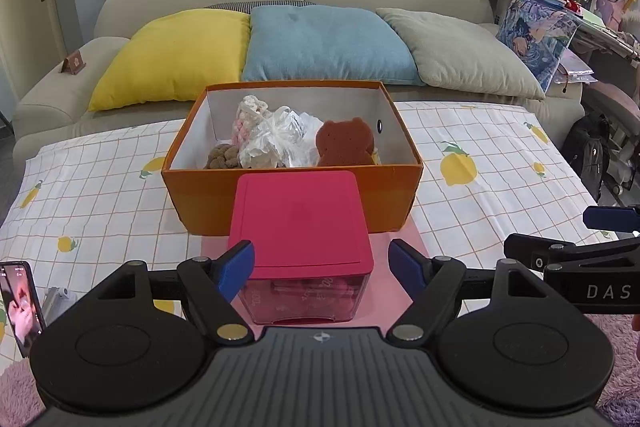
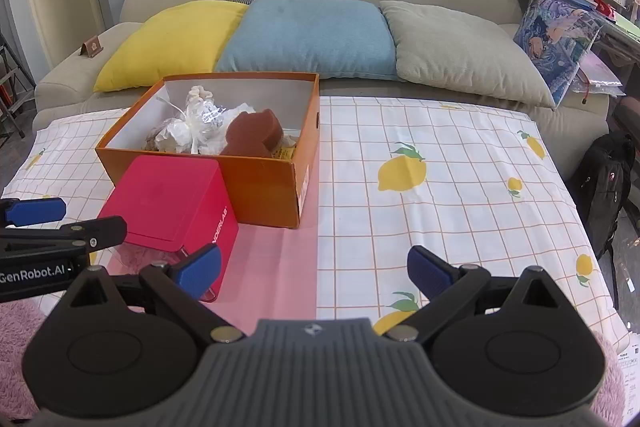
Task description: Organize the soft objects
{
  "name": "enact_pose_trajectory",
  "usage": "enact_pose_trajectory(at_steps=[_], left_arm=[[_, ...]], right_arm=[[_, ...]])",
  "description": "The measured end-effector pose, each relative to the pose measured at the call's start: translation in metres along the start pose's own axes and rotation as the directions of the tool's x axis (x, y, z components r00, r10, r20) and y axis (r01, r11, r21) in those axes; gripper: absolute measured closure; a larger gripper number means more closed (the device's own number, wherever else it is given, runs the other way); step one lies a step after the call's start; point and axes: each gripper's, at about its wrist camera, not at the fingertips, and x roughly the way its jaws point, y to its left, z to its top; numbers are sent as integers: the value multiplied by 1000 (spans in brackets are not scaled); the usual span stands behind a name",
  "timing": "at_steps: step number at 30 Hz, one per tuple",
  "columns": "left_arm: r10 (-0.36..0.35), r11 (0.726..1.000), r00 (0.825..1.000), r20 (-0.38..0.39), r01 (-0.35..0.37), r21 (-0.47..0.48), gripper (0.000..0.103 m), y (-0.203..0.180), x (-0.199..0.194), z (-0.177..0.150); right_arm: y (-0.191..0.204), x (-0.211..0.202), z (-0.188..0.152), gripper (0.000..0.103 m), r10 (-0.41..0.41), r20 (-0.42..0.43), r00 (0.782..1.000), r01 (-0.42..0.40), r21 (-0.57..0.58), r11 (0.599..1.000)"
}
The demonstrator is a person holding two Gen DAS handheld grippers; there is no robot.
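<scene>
With both the left gripper (image 1: 322, 269) and right gripper (image 2: 314, 269) spread wide and empty, the red box (image 1: 302, 223) sits between the left jaws, so these are best centred on its sides before being closed, the soft items (image 1: 276, 141) lying beyond in the carton (image 1: 280, 199).

I see one carrying surface: a table under a white checked cloth (image 2: 440, 163) printed with yellow lemons, filling the middle of both views. A pink mat (image 2: 276, 259) lies on it at lower centre. On the mat stand an open orange box (image 1: 292, 203) and, just in front, a red-lidded container (image 1: 300, 223).
</scene>
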Motion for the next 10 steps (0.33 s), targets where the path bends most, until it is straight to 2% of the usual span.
enact_pose_trajectory(at_steps=[10], left_arm=[[3,1000,1000,4,-3,8,14,0,-2,2]], right_arm=[[2,0,-1,6,2,-1,1000,-2,2,1000]])
